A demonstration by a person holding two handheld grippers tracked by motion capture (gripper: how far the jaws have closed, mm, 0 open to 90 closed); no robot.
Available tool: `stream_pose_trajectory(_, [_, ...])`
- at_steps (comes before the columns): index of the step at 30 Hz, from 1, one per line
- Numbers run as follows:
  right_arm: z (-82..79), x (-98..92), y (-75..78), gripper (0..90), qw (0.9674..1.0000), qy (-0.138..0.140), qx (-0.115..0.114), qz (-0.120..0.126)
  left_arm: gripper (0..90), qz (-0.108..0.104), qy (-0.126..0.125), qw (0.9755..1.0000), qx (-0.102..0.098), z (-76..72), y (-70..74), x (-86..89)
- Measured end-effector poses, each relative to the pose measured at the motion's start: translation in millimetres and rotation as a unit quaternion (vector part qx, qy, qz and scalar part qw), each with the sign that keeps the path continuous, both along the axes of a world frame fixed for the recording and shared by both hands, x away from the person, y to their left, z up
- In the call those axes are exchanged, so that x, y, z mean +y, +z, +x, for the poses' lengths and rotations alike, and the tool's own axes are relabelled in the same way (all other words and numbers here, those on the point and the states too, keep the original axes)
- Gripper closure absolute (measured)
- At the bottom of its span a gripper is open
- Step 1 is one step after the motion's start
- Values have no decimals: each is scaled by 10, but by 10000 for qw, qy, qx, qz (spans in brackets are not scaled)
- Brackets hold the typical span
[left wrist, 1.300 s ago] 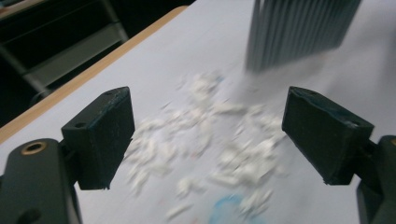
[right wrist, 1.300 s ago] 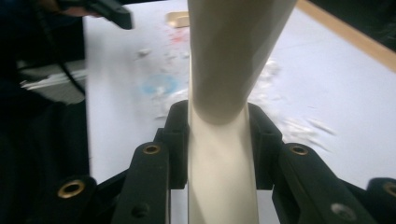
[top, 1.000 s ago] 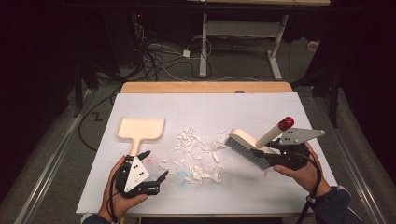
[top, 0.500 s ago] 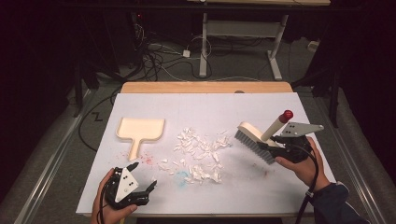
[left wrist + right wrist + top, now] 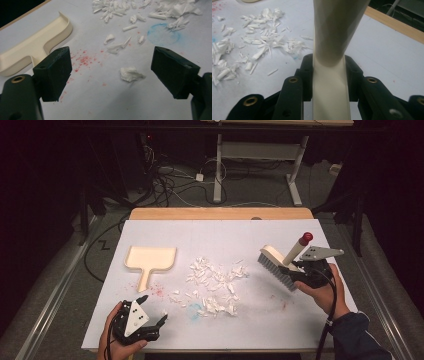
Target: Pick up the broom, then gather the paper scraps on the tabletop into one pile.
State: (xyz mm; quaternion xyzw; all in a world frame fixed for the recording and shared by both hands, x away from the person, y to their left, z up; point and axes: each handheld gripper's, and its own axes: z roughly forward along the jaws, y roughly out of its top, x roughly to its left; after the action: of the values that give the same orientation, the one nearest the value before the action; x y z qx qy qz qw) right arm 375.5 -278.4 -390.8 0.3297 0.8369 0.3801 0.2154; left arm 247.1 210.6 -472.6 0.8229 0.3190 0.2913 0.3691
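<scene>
Two grippers are repositioning: the left gripper, jaws apart and empty, is withdrawing from the cream plastic dustpan. The right gripper, clamped on the cream red-tipped brush, is retreating from the white paper scraps, so sweeping is not yet starting.

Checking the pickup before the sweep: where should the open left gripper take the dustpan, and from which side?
Probably by its short flat handle, coming from the near side where the left gripper sits. The handle points toward the person and looks narrow enough for the open jaws; the dustpan tray is wide, with raised rims.

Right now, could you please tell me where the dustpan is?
In the high view the dustpan lies flat on the table's left side, left of the paper scraps and just beyond the left gripper.
</scene>
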Motion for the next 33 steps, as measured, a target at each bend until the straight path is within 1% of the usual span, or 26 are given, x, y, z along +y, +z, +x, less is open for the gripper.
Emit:
stream_pose_trajectory(5, [66, 7, -35, 682, 9999, -102, 10, -49, 164, 63, -49, 10000, -7, -7, -4, -7])
stream_pose_trajectory(7, [126, 21, -59, 682, 9997, -204, -4, -161, 164, 48, -51, 10000, -1, -6, -4, -1])
stream_pose_trajectory(9, [142, 24, -66, 682, 9996, -232, 3, -177, 164, 26, -50, 10000, -9, -4, -4, 4])
stream_pose_trajectory(10, [169, 32, -75, 683, 9994, -279, 7, -227, 164, 35, -52, 10000, -7, -2, -5, 7])
stream_pose_trajectory(11, [217, 65, -85, 682, 9985, -404, -16, -369, 164, 51, -55, 10000, 9, 3, -10, 8])
stream_pose_trajectory(12, [217, 65, -85, 682, 9985, -404, -16, -369, 164, 43, -57, 10000, 20, 6, -12, 8])
stream_pose_trajectory(13, [234, 80, -84, 682, 9981, -437, -44, -437, 164, 29, -63, 10000, 32, 12, -13, 7])
stream_pose_trajectory(15, [284, 148, -93, 683, 9969, -573, -57, -544, 164, 50, -82, 10000, 24, 15, -9, 2])
stream_pose_trajectory(16, [309, 190, -103, 683, 9965, -610, -32, -567, 164, 66, -98, 9999, 24, 15, -9, 0])
stream_pose_trajectory(17, [368, 291, -140, 683, 9957, -633, -36, -672, 164, 62, -110, 9999, 33, 13, -14, -2])
stream_pose_trajectory(20, [453, 455, -220, 683, 9931, -710, -61, -932, 164, 55, -89, 9999, 64, 13, -20, 10])
stream_pose_trajectory(21, [453, 455, -220, 683, 9931, -710, -61, -932, 164, 50, -81, 9999, 57, 13, -20, 14])
stream_pose_trajectory(22, [504, 571, -256, 683, 9929, -738, -67, -932, 164, 39, -71, 10000, 55, 12, -19, 15])
stream_pose_trajectory(23, [504, 571, -256, 683, 9929, -738, -67, -932, 164, 32, -65, 10000, 50, 13, -18, 16])
stream_pose_trajectory(24, [520, 695, -274, 683, 9915, -743, -101, -1063, 164, 15, -65, 10000, 41, 18, -19, 13])
stream_pose_trajectory(25, [520, 695, -274, 683, 9915, -743, -101, -1063, 164, 1, -57, 10000, 44, 23, -20, 10])
stream_pose_trajectory(26, [521, 823, -291, 683, 9910, -671, -112, -1156, 164, -10, -65, 10000, 45, 31, -16, 7])
stream_pose_trajectory(27, [521, 823, -291, 683, 9910, -671, -112, -1156, 164, 2, -83, 10000, 29, 35, -11, 5])
stream_pose_trajectory(28, [518, 887, -298, 683, 9907, -634, -138, -1192, 164, -12, -100, 9999, 14, 35, -8, -2])
stream_pose_trajectory(29, [510, 1003, -313, 683, 9918, -507, -132, -1163, 164, 2, -140, 9999, 9, 31, -3, -5])
stream_pose_trajectory(30, [505, 1051, -324, 682, 9919, -465, -141, -1173, 164, 2, -140, 9999, 9, 31, -3, -5])
stream_pose_trajectory(31, [505, 1051, -324, 682, 9919, -465, -141, -1173, 164, 25, -152, 9999, 14, 26, -2, -4])
stream_pose_trajectory(32, [457, 1190, -354, 682, 9923, -306, -133, -1195, 164, -2, -155, 9999, 21, 21, -3, -2])
stream_pose_trajectory(33, [457, 1190, -354, 682, 9923, -306, -133, -1195, 164, -15, -151, 9999, 18, 20, -3, 1])
